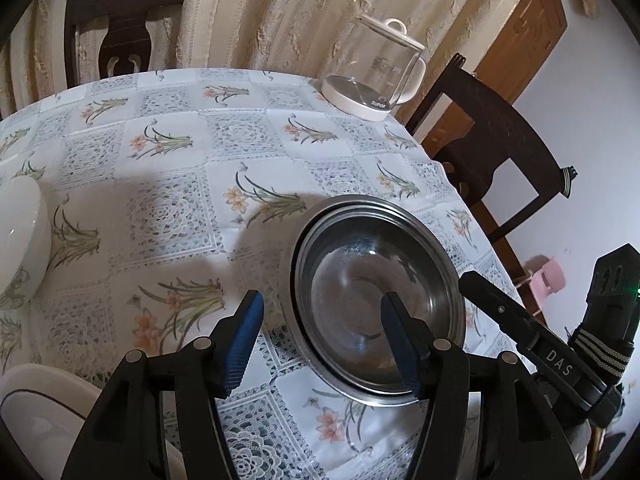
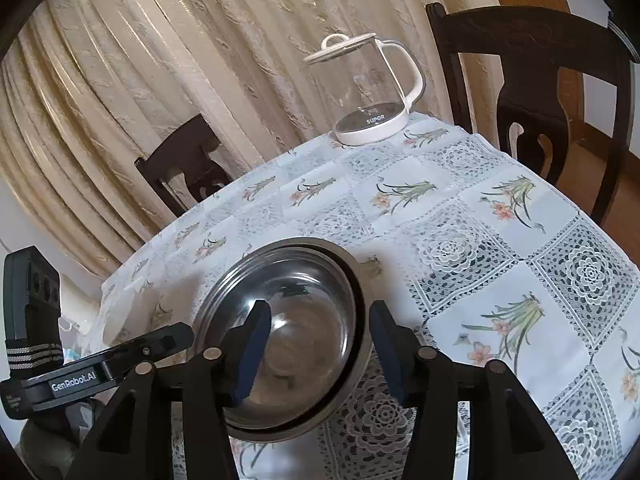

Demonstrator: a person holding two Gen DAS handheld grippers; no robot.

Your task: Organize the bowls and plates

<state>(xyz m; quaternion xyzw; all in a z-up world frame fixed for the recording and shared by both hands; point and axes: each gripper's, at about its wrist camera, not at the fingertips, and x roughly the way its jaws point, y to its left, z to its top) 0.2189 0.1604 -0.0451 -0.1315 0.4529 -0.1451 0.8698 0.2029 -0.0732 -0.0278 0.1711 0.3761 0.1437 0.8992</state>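
Two nested steel bowls [image 1: 376,300] [image 2: 296,320] sit on the flowered tablecloth near the table's front right edge. My left gripper [image 1: 322,316] is open and straddles the left rim, one blue pad inside the bowl and one outside. From the other side, my right gripper [image 2: 320,320] is open over the right rim, its left pad inside and its right pad outside. A white bowl [image 1: 20,232] stands at the far left. Part of a white plate [image 1: 44,404] with a dark line shows at the bottom left.
A glass kettle [image 1: 372,72] [image 2: 372,92] on a white base stands at the table's far edge. Dark wooden chairs [image 1: 500,148] [image 2: 532,92] surround the round table [image 1: 168,208], with curtains behind. A pink object [image 1: 546,280] lies on the floor to the right.
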